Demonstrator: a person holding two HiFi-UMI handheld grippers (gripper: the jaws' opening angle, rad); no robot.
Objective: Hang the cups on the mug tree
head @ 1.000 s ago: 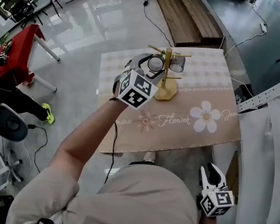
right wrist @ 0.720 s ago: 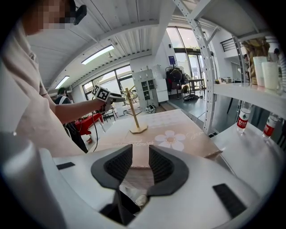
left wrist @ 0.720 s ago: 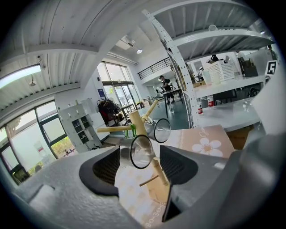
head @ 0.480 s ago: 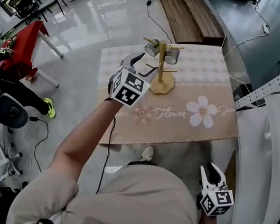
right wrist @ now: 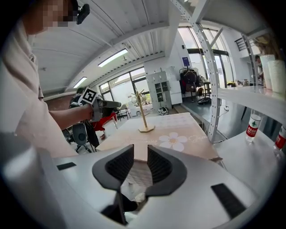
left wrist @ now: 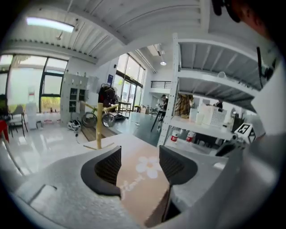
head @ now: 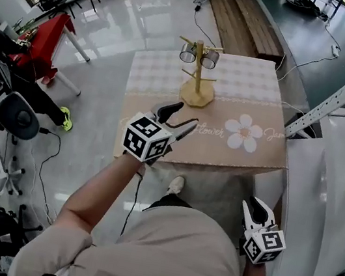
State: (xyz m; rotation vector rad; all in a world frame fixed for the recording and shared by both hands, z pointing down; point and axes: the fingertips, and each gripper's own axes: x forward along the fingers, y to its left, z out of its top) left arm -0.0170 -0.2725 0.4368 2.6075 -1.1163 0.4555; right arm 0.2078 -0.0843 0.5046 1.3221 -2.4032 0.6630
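Left gripper view shows the left claw (left wrist: 139, 166) spread wide, with nothing between its two dark pads. A second ago this claw was up at the mug tree (head: 200, 73), right by a cup. Now it has pulled back toward the person and hangs over the near edge of the table (head: 248, 157). In the head view the tree stands at 12 o'clock from this claw, well apart from it. Two cups (head: 188, 53) hang near the top of the tree. One is on the 9 o'clock side of the pole and one is on the 3 o'clock side. The right claw (right wrist: 137, 166) is down at 4 o'clock from the left one, off the table, by the person's side. Its pads have just been closing a little, but they are apart and nothing is in them. I can see no more cups on the table. So I think the hanging job is done, or very nearly, and the claws are just going home.
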